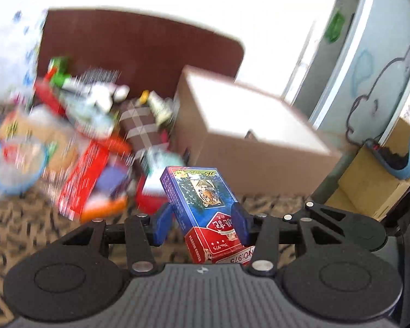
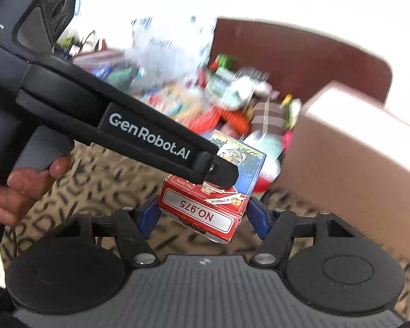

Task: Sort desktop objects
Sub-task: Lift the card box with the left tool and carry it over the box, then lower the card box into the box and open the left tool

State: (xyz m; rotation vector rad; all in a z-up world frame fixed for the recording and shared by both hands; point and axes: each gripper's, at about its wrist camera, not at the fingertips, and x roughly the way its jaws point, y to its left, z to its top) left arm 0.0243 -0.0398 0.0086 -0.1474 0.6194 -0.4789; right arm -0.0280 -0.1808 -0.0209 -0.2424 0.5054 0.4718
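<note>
Card box [image 1: 202, 205] is pinched in left gripper [image 1: 203, 220], long axis toward carton [image 1: 248, 139]; right gripper [image 2: 203, 214] is spread loosely around its near end.

Left gripper [image 1: 202, 224] clamped, pointing downward; right gripper [image 2: 202, 213] parted, pads not pressing; hand [image 2: 22, 180] on handle.

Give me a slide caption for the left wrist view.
Left gripper clasping a tilted playing-card box, with a blurred pile of clutter and a cardboard box behind.
</note>
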